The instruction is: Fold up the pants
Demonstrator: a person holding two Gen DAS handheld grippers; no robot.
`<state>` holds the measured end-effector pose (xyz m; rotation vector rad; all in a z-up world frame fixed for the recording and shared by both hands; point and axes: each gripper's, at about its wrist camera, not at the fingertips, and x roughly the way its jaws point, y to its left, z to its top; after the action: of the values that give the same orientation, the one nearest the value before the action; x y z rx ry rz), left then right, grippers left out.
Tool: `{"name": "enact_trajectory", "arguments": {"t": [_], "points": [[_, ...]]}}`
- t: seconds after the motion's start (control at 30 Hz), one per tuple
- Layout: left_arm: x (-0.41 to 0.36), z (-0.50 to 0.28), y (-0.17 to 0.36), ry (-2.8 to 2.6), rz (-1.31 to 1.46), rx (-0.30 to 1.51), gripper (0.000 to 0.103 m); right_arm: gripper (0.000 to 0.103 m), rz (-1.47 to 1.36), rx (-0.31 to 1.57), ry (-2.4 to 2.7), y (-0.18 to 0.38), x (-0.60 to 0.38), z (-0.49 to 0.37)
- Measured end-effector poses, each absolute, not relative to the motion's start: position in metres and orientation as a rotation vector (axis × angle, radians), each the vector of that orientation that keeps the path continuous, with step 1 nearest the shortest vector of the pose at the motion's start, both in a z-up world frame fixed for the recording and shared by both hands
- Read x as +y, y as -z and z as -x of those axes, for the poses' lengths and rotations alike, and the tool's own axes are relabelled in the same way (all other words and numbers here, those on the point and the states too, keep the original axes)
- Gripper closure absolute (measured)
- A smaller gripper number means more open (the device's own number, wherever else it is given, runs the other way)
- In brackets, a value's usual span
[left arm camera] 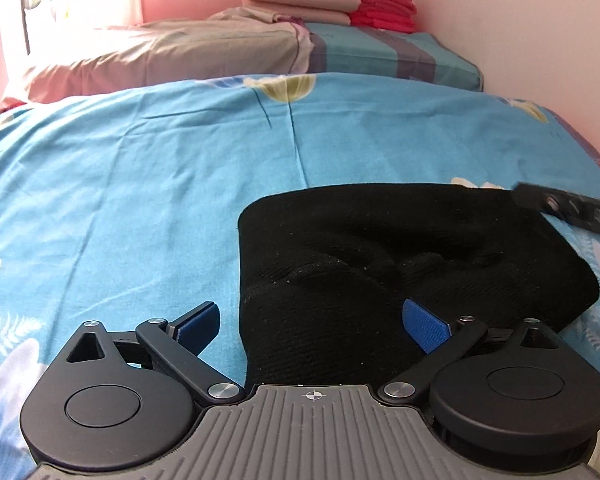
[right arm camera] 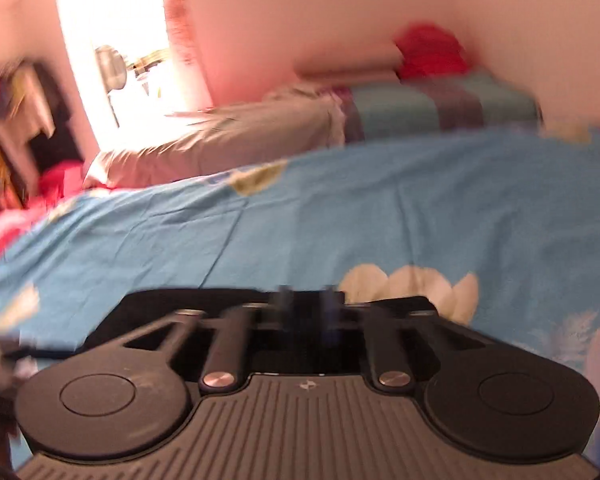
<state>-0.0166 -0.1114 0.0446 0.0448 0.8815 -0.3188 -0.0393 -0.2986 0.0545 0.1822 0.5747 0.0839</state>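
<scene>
The black pants (left arm camera: 400, 264) lie folded in a thick bundle on the blue flowered bedsheet (left arm camera: 140, 184). My left gripper (left arm camera: 316, 324) is open, its blue pads wide apart, with the near left corner of the bundle between them. My right gripper (right arm camera: 306, 304) is blurred by motion; its fingers stand close together over the dark cloth (right arm camera: 160, 312), and I cannot tell whether they pinch it. Part of the right gripper (left arm camera: 568, 208) shows at the far right edge of the pants in the left wrist view.
At the head of the bed lie a beige pillow (left arm camera: 172, 56), a striped pillow (left arm camera: 392, 56), folded beige bedding (left arm camera: 304, 4) and a stack of red cloth (left arm camera: 384, 4). A white wall (left arm camera: 520, 20) runs along the right. A bright window (right arm camera: 112, 52) is at the left.
</scene>
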Motion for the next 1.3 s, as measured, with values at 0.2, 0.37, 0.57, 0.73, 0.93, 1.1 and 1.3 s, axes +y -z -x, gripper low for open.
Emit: {"name": "enact_trajectory", "arguments": {"t": [0.2, 0.37, 0.57, 0.73, 0.93, 1.1, 1.3], "points": [[-0.112, 0.02, -0.043, 0.314, -0.044, 0.877, 0.0, 0.047, 0.044, 0.622, -0.033, -0.032, -0.277, 0.085], [-0.114, 0.024, -0.043, 0.292, -0.054, 0.868, 0.0, 0.046, 0.011, 0.627, -0.003, -0.033, -0.279, 0.106], [-0.11, 0.051, -0.058, 0.265, -0.096, 0.859, 0.0, 0.038, -0.016, 0.674, 0.029, -0.031, -0.282, 0.111], [-0.099, 0.081, -0.063, 0.235, -0.123, 0.89, 0.0, 0.027, 0.012, 0.729, 0.118, -0.033, -0.282, 0.124], [-0.095, 0.098, -0.058, 0.18, -0.146, 0.91, 0.0, 0.022, -0.004, 0.77, 0.093, -0.026, -0.274, 0.148], [-0.097, 0.104, -0.057, 0.17, -0.163, 0.933, 0.0, 0.018, -0.012, 0.767, 0.072, -0.028, -0.267, 0.158], [-0.101, 0.107, -0.05, 0.139, -0.196, 0.964, 0.0, 0.016, -0.019, 0.752, 0.06, -0.034, -0.264, 0.164]]}}
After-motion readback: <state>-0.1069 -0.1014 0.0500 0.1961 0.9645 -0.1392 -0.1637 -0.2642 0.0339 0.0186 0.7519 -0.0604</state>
